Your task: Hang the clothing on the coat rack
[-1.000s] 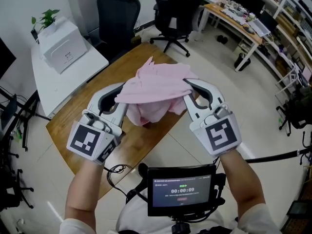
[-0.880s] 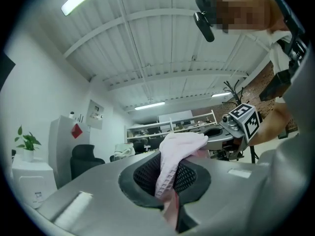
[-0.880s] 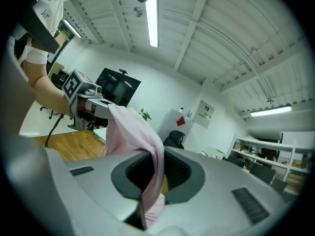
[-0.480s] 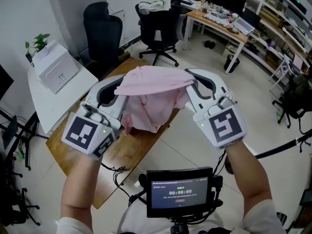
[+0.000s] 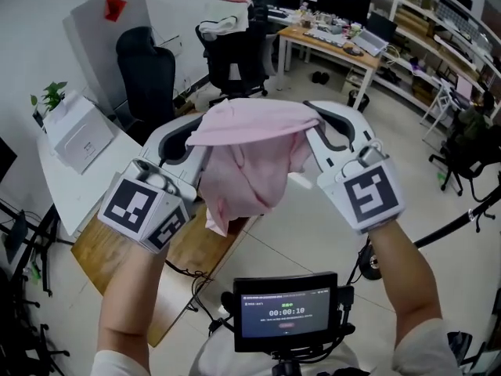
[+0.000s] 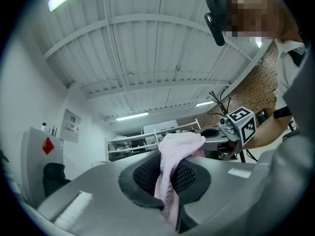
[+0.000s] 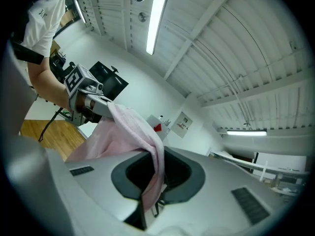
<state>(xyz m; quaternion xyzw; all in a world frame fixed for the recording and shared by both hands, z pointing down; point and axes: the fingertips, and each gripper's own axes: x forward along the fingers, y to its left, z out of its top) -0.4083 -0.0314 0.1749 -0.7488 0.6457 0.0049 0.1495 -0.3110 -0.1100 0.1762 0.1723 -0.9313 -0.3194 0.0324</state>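
A pink garment [image 5: 252, 155] hangs in the air between my two grippers, its top edge stretched across and its body drooping over the wooden table [image 5: 125, 251]. My left gripper [image 5: 205, 135] is shut on the garment's left end, and pink cloth [image 6: 171, 176] runs down between its dark pads. My right gripper [image 5: 307, 125] is shut on the right end, where the cloth [image 7: 147, 151] also passes between the pads. Each gripper view shows the other gripper across the stretched cloth. No coat rack shows in any view.
A white table [image 5: 74, 190] carries a white box [image 5: 77, 131] and a plant [image 5: 48, 96] at the left. Two black office chairs [image 5: 149, 73] stand beyond the wooden table. Desks with monitors [image 5: 337, 41] and shelves line the back right. A screen [image 5: 286, 312] sits at my chest.
Both grippers have risen together with the pink garment, lifting it off the wooden table so that it now hangs free. The view has tilted up toward the far room.
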